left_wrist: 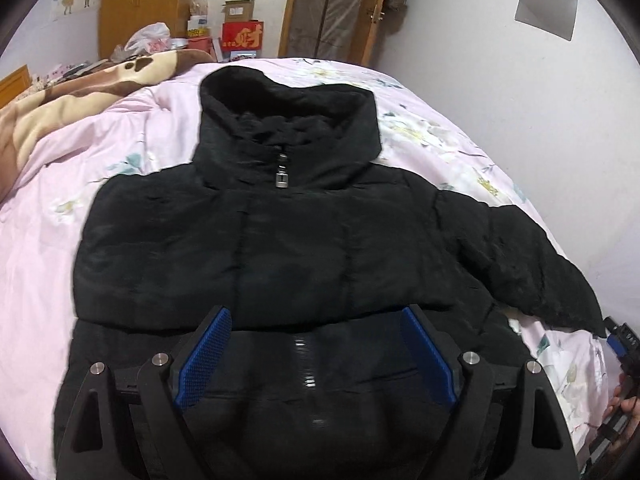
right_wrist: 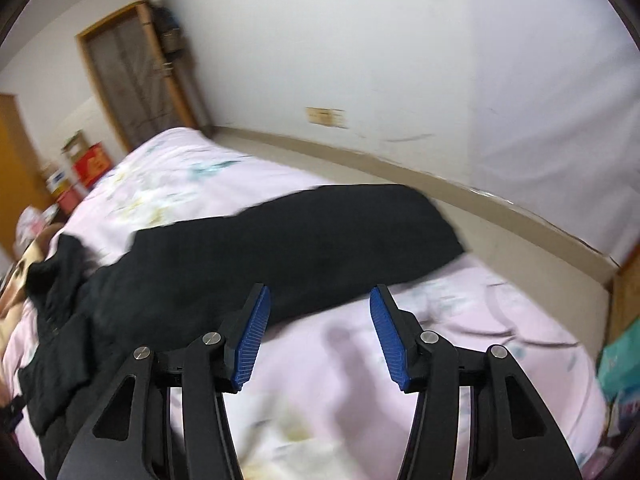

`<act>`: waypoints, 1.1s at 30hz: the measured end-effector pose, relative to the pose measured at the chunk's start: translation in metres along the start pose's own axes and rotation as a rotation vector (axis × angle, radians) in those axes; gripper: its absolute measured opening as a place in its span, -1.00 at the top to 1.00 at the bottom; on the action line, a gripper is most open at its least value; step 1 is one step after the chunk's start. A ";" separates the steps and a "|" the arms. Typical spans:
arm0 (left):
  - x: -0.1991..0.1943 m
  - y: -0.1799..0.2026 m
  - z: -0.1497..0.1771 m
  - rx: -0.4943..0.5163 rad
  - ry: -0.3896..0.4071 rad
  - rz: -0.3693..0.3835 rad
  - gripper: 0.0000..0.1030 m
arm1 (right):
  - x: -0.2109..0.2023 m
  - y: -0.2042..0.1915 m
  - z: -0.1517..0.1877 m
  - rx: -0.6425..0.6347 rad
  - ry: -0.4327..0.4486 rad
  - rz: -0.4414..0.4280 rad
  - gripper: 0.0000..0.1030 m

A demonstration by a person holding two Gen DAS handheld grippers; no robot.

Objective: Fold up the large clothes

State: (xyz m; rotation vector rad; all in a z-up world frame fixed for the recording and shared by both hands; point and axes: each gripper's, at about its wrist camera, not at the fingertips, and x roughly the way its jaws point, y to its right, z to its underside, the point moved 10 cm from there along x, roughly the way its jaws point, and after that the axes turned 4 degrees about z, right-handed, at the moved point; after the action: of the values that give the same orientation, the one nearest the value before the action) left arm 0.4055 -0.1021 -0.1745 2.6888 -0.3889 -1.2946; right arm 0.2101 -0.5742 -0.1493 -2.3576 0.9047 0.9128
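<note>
A black padded jacket lies front up on a pink floral bed cover, collar at the far end, silver zip pull at the neck. One sleeve lies folded across its chest; the other sleeve stretches out to the right. My left gripper is open and empty, hovering over the jacket's lower front. My right gripper is open and empty, just in front of the outstretched sleeve, above the bed cover. The right gripper also shows at the left wrist view's right edge.
A brown patterned blanket is bunched at the far left of the bed. Boxes and bags stand beyond the bed by a wooden wardrobe. A white wall runs along the bed's right side, a door beyond.
</note>
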 end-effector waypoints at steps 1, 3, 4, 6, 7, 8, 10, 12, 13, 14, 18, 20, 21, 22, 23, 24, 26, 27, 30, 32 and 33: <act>0.004 0.005 0.001 -0.003 -0.006 0.008 -0.67 | 0.003 0.005 -0.001 0.011 -0.011 0.007 -0.21; 0.010 0.014 0.004 0.004 -0.021 0.014 -0.67 | 0.010 0.013 -0.004 0.050 -0.012 -0.013 -0.24; 0.012 0.016 0.005 0.009 -0.026 0.010 -0.67 | 0.015 0.015 -0.006 0.069 -0.014 -0.023 -0.24; 0.017 0.019 0.004 0.013 -0.031 0.010 -0.68 | 0.023 0.016 -0.007 0.099 -0.033 -0.026 -0.33; 0.019 0.020 0.005 0.020 -0.035 0.009 -0.68 | 0.029 0.016 -0.007 0.111 -0.047 -0.032 -0.36; 0.020 0.022 0.005 0.024 -0.036 0.013 -0.68 | 0.034 0.016 -0.007 0.132 -0.062 -0.050 -0.38; 0.023 0.025 0.006 0.029 -0.045 0.013 -0.67 | 0.041 0.017 -0.005 0.158 -0.078 -0.062 -0.39; 0.028 0.027 0.008 0.032 -0.055 0.017 -0.67 | 0.049 0.016 -0.005 0.173 -0.097 -0.061 -0.39; 0.030 0.028 0.009 0.035 -0.060 0.017 -0.67 | 0.051 0.015 -0.007 0.181 -0.102 -0.056 -0.39; 0.031 0.029 0.010 0.039 -0.061 0.018 -0.68 | 0.051 0.016 -0.008 0.187 -0.100 -0.059 -0.39; 0.037 0.032 0.013 0.034 -0.070 0.041 -0.67 | 0.055 0.015 -0.013 0.209 -0.100 -0.071 -0.33; 0.038 0.034 0.014 0.033 -0.080 0.064 -0.67 | 0.053 0.015 -0.016 0.192 -0.081 -0.051 0.08; 0.038 0.034 0.014 0.034 -0.084 0.065 -0.67 | 0.052 0.017 -0.018 0.193 -0.070 -0.047 0.28; 0.038 0.033 0.014 0.038 -0.089 0.062 -0.67 | 0.052 0.019 -0.019 0.205 -0.067 -0.053 0.37; 0.039 0.032 0.014 0.038 -0.095 0.063 -0.67 | 0.051 0.020 -0.020 0.215 -0.066 -0.064 0.55; 0.039 0.030 0.015 0.036 -0.103 0.059 -0.67 | 0.049 0.021 -0.022 0.223 -0.056 -0.074 0.72; 0.038 0.026 0.015 0.030 -0.110 0.052 -0.67 | 0.042 0.020 -0.028 0.203 -0.030 -0.071 0.84; 0.037 0.024 0.015 0.025 -0.113 0.053 -0.68 | 0.036 0.017 -0.032 0.192 -0.010 -0.070 0.87; 0.033 0.017 0.014 0.004 -0.110 0.055 -0.67 | 0.013 0.000 -0.047 0.129 0.058 -0.102 0.88; 0.029 0.014 0.013 -0.013 -0.106 0.066 -0.67 | -0.007 -0.020 -0.057 0.075 0.107 -0.142 0.89; 0.027 0.013 0.012 -0.017 -0.103 0.068 -0.67 | -0.015 -0.029 -0.060 0.053 0.124 -0.159 0.89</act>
State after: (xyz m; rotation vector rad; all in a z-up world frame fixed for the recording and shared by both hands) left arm 0.4101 -0.1221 -0.1993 2.5782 -0.4738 -1.4147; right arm 0.2476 -0.5846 -0.0930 -2.4213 0.7643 0.6788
